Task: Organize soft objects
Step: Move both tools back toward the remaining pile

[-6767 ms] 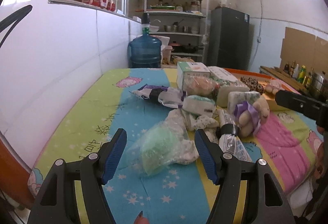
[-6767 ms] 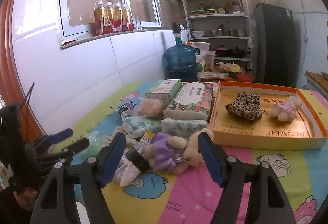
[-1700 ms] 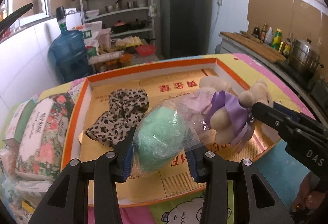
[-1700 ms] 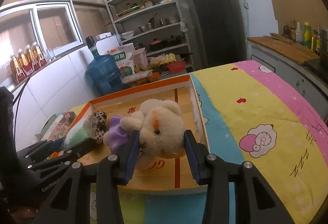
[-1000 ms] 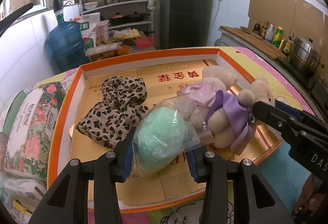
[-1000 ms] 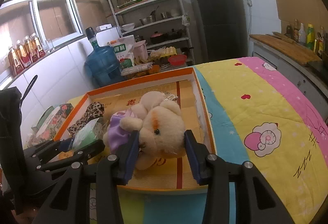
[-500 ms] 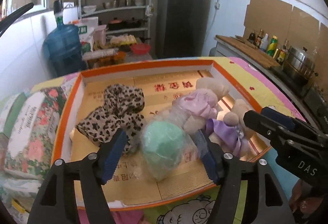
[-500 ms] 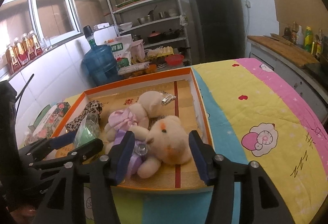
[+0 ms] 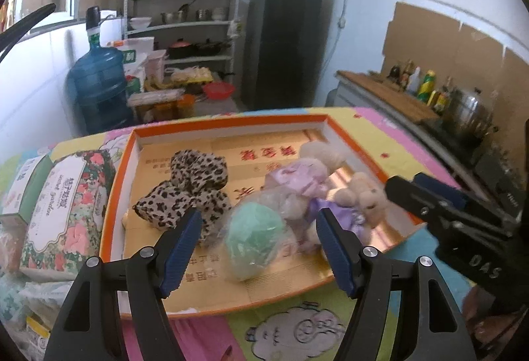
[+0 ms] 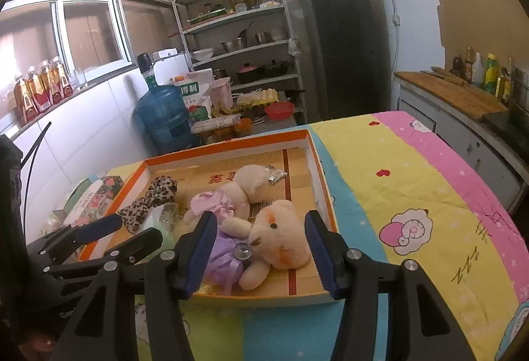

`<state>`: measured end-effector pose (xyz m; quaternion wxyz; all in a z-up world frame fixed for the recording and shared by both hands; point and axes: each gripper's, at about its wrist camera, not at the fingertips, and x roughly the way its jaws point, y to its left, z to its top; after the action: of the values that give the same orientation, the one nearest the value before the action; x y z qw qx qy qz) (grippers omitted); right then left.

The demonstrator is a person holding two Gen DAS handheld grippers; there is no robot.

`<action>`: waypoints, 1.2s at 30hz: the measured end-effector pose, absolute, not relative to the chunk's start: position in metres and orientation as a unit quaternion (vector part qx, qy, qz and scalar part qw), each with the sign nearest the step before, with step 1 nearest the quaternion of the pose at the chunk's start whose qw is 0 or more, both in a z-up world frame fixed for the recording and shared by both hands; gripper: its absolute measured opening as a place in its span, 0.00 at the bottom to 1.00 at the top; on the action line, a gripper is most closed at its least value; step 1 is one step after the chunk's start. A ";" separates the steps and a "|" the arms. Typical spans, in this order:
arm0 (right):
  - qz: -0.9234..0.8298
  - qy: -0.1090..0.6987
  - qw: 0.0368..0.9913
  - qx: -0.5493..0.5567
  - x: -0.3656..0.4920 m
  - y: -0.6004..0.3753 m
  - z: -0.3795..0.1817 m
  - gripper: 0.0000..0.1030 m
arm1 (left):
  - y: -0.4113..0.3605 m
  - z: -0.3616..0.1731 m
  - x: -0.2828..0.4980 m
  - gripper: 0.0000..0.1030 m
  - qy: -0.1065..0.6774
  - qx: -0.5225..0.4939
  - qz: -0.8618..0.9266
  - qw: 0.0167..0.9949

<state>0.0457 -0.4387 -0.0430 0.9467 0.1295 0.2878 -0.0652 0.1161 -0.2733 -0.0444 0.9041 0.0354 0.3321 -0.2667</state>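
An orange-rimmed tray [image 9: 112, 195] holds a leopard-print cloth [image 9: 191, 189], a plush bear in a pink dress [image 9: 297, 176], a bagged green soft ball [image 9: 254, 242] and a plush bear in a purple dress [image 10: 277, 242]. My left gripper [image 9: 258, 228] is open; the green ball lies on the tray floor between and beyond its blue pads, untouched. In the right wrist view the right gripper [image 10: 260, 228] is open too. The purple-dressed bear lies on its side between its pads, free of both. The right gripper's fingers [image 9: 429, 199] show at the right of the left wrist view.
A floral tissue pack [image 9: 62, 205] and other packets lie left of the tray on the cartoon-print quilt [image 10: 396, 195]. Behind are a blue water jug [image 9: 99, 90], a metal shelf rack [image 10: 238, 30] and a dark fridge [image 10: 340, 47]. A counter with bottles [image 10: 463, 96] runs along the right.
Both grippers have opened and let go: the green ball and the purple-dressed bear now rest in the tray. Both grippers have drawn back and risen a little.
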 end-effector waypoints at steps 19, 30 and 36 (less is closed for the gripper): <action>-0.072 0.260 0.957 0.102 0.014 -0.401 -0.008 0.53 | -0.221 -0.010 0.077 0.71 0.282 0.033 -0.245 0.927; -0.058 0.250 0.964 0.076 0.005 -0.357 0.008 0.53 | -0.173 0.004 0.055 0.71 0.257 0.027 -0.217 0.941; -0.047 0.249 0.966 0.059 0.005 -0.332 0.014 0.53 | -0.144 0.009 0.050 0.71 0.255 0.014 -0.201 0.946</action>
<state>0.0048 -0.3317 0.0138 0.9656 0.0590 0.2488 -0.0470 0.0503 -0.1444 0.0090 0.9456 0.0137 0.2551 -0.2013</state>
